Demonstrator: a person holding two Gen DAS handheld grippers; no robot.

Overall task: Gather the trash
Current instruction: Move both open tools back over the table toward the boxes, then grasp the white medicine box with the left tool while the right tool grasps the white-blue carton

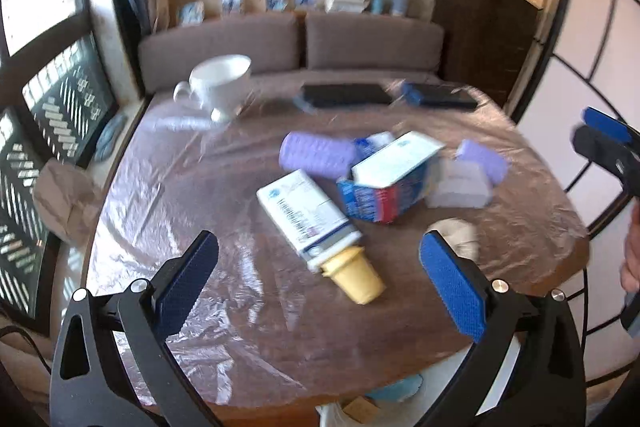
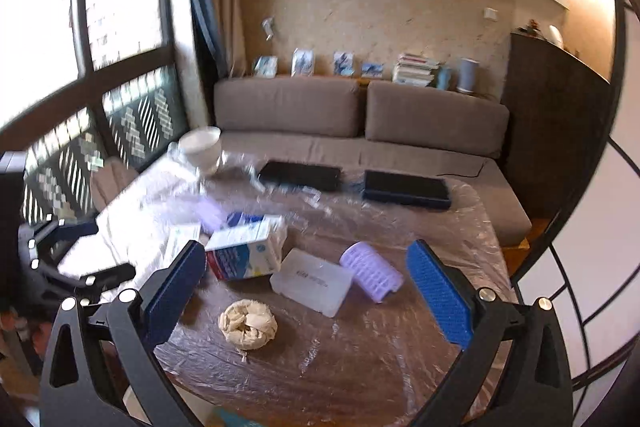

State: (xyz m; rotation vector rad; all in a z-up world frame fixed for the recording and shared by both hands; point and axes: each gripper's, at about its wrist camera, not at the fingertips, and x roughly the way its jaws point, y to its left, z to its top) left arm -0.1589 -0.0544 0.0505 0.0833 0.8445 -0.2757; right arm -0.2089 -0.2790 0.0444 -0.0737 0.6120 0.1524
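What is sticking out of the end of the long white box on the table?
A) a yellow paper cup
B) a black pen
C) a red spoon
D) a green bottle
A: in the left wrist view a yellow paper cup lies on its side with its narrow end at the open end of the long white box, on the plastic-covered table.
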